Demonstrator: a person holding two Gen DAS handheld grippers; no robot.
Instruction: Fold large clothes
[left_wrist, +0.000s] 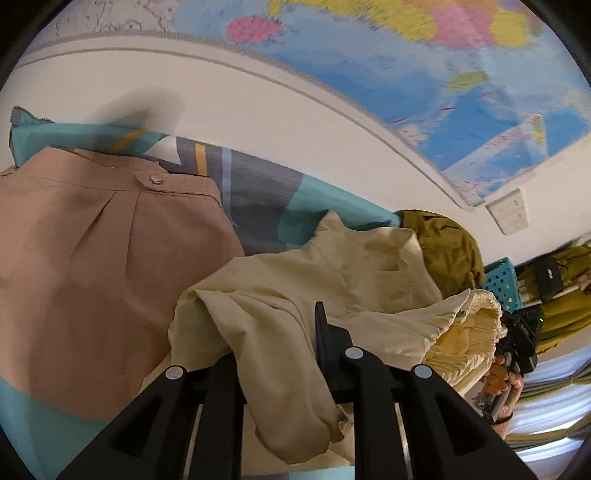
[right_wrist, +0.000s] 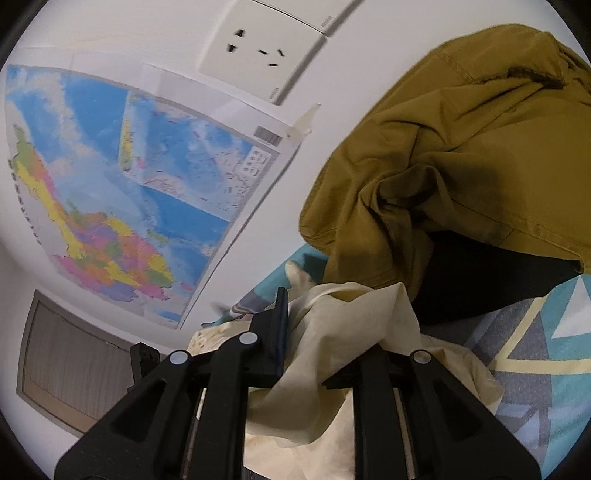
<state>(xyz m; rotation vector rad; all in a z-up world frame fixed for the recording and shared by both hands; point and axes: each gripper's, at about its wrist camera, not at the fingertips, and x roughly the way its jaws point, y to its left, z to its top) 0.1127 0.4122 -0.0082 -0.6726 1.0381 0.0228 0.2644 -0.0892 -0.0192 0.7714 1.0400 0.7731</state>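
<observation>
Cream garment (left_wrist: 295, 295) — pinched in both tools

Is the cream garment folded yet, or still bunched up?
Still bunched. The cream garment hangs crumpled between both grippers, its gathered waistband ruffled, beside the flat tan skirt.

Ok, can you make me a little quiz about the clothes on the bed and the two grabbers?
1. True or false: the left gripper has cream cloth between its fingers.
2. Which garment lies flat beside the cream garment? A) pink-brown garment B) a striped sock C) a red scarf
3. Fill in: the poster taped to the wall above the bed is a ____.

Key: 1 true. 2 A. 3 map; the right gripper pinches the cream garment too.
</observation>
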